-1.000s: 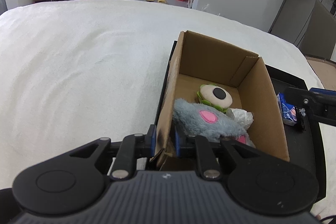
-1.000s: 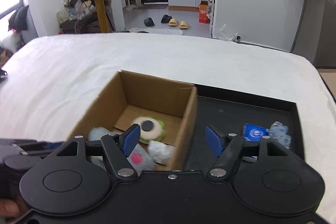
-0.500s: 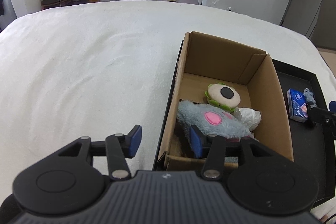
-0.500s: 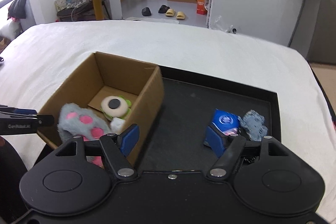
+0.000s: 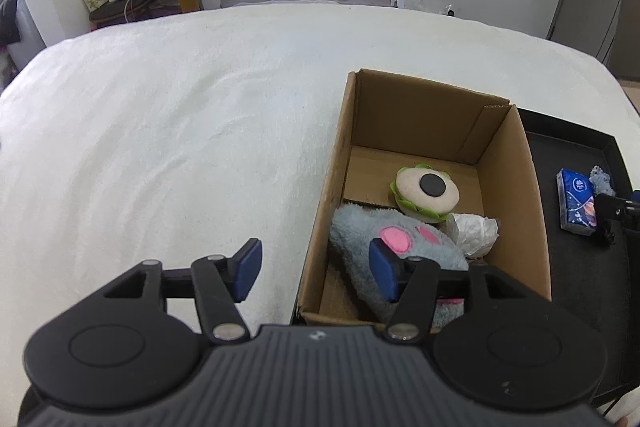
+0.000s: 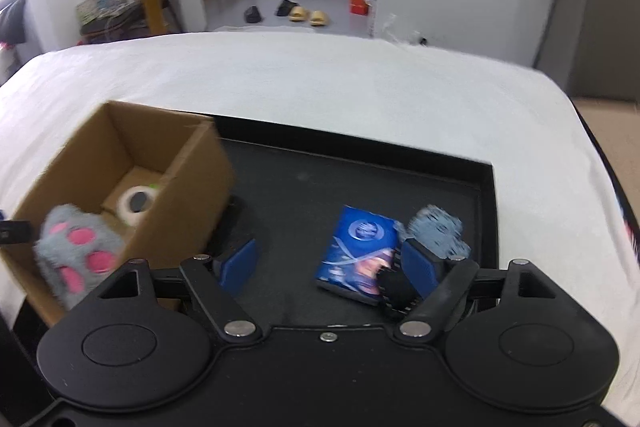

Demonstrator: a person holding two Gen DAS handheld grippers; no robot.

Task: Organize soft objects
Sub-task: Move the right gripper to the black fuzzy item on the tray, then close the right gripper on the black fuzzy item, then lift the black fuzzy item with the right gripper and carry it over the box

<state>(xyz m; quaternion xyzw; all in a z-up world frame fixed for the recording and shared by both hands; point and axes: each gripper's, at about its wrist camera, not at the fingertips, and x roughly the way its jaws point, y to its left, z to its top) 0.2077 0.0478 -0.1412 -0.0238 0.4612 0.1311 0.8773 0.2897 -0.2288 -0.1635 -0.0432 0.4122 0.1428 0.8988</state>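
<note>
Just before this, my left claw (image 5: 314,275) had been pinched on the near wall of the box (image 5: 516,195); by this moment it had let go and stood with its jaws wide apart, one finger over the white bed (image 5: 160,131) at lower middle of the left view, the other over the grey paw (image 5: 384,239) inside the box. That told me, I judged, that the box was set where I wanted it on the tray (image 6: 360,187) and could take more. Meanwhile my right claw (image 6: 328,265) had swung away from the box toward the lower right of its view, jaws spread and holding nothing. The tissue pack (image 6: 358,247) lay flat on the tray between the two fingers, nearer the right one, with the blue-grey fluffy thing (image 6: 438,227) touching its far right corner. The eye toy (image 5: 426,189) and a white wad (image 5: 476,231) sat deeper in the box.
</note>
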